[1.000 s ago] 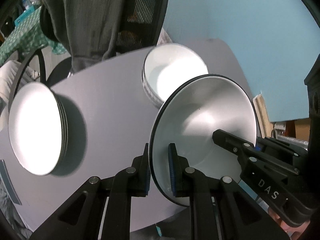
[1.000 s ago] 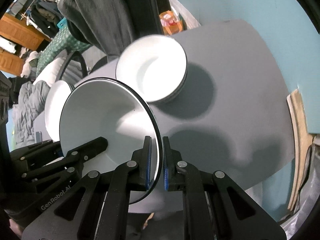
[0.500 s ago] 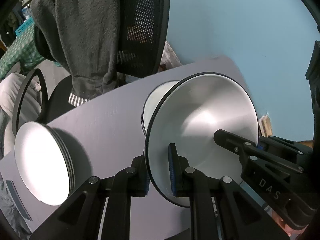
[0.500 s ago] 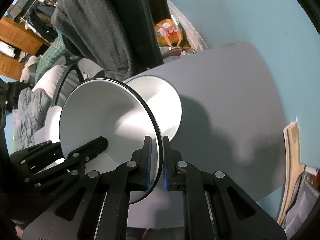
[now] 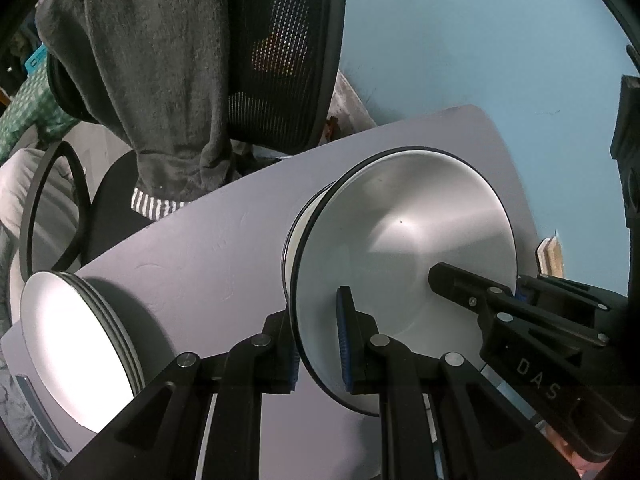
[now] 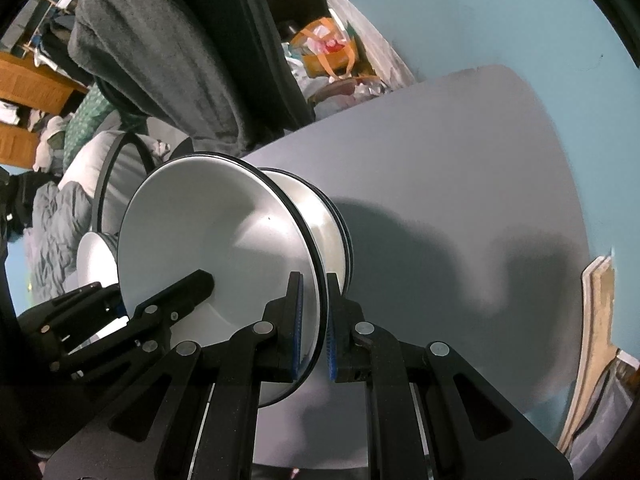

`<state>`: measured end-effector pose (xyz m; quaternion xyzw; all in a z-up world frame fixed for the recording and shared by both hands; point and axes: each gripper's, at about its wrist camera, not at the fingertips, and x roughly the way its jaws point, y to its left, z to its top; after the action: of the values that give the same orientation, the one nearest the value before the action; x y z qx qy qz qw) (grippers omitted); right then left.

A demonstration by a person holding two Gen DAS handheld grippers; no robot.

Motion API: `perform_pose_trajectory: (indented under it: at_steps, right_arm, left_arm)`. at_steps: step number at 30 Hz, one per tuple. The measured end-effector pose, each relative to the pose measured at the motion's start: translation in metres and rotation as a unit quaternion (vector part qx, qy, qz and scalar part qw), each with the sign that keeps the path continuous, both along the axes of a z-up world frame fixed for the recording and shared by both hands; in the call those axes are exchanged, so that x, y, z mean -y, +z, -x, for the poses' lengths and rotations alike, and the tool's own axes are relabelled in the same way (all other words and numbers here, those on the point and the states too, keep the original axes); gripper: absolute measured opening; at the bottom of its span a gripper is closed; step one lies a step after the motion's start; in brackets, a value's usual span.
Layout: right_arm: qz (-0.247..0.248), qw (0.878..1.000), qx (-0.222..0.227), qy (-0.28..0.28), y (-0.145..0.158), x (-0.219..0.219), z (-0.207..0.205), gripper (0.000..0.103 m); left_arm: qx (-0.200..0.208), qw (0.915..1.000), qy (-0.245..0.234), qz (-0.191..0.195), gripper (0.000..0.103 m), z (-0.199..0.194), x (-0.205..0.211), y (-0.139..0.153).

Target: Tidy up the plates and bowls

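A grey, round-cornered table (image 5: 208, 240) (image 6: 460, 184) fills the middle of both views, with a pale blue wall (image 5: 460, 40) (image 6: 480, 8) behind it from 12 to 3 o'clock. At 10 to 12 o'clock in the left wrist view stands a black mesh-backed office chair (image 5: 288, 52) with a dark grey fleece garment (image 5: 152, 60) (image 6: 160, 52) draped over it.

The white, dark-rimmed bowl (image 5: 404, 248) (image 6: 212, 236) is the largest task item; it is tilted, its opening facing the cameras, and gripped at opposite rim edges by both tools. Right behind it, at its far side, sits a stack of white bowls (image 5: 302, 220) (image 6: 324, 220) on the table; whether the held bowl touches the stack cannot be told. At 8 o'clock in the left wrist view a stack of white, dark-edged plates (image 5: 76, 344) rests on the table near its edge, well apart from the bowls.

The left gripper (image 5: 318, 344) is clenched on the bowl's rim, its blue-padded fingers on either side of the wall. The right gripper (image 6: 312, 320) likewise pinches the rim at 6 o'clock of its view.

At 1 o'clock in the right wrist view an orange-handled bag (image 6: 328, 48) lies beyond the table.
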<state>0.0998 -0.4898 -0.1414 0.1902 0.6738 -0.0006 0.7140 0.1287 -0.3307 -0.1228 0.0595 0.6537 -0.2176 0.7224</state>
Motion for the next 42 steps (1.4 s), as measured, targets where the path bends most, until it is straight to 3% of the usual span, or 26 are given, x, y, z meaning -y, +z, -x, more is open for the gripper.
perform_pose_trajectory:
  at_steps: [15,18,20,23,33,37,40,42]
  right_arm:
    - [-0.021,0.999,-0.027,-0.007,-0.004,0.01,-0.009,0.014]
    - [-0.026,0.999,-0.032,-0.011,-0.002,0.014,-0.011,0.014]
    - [-0.03,0.999,-0.035,-0.009,0.0,0.014,-0.011,0.017]
    - [-0.006,1.0,-0.029,0.006,0.007,0.012,-0.011,0.02]
    - [0.002,1.0,-0.02,0.011,0.021,0.022,-0.006,0.022]
    - [0.017,1.0,-0.006,0.025,0.026,0.024,-0.002,0.045]
    - [0.015,0.999,0.0,0.032,0.024,0.028,-0.001,0.045]
    - [0.004,1.0,0.0,0.03,0.019,0.033,-0.001,0.046]
  left_arm:
    - [-0.001,0.9997,-0.023,-0.007,0.015,-0.01,0.002,0.003]
    - [0.016,0.9991,-0.03,-0.025,0.021,-0.011,0.002,0.006]
    - [0.016,0.9992,-0.033,-0.018,0.021,-0.012,-0.001,0.007]
    - [0.011,0.9992,-0.036,-0.016,0.021,-0.014,-0.002,0.006]
    - [0.026,0.9985,-0.047,-0.013,0.025,-0.011,-0.003,0.017]
    - [0.023,0.9989,-0.041,-0.01,0.027,-0.012,-0.009,0.017]
    - [0.012,0.9996,-0.025,-0.007,0.041,-0.016,-0.013,0.01]
    - [0.007,0.9999,-0.013,-0.005,0.042,-0.017,-0.016,0.006]
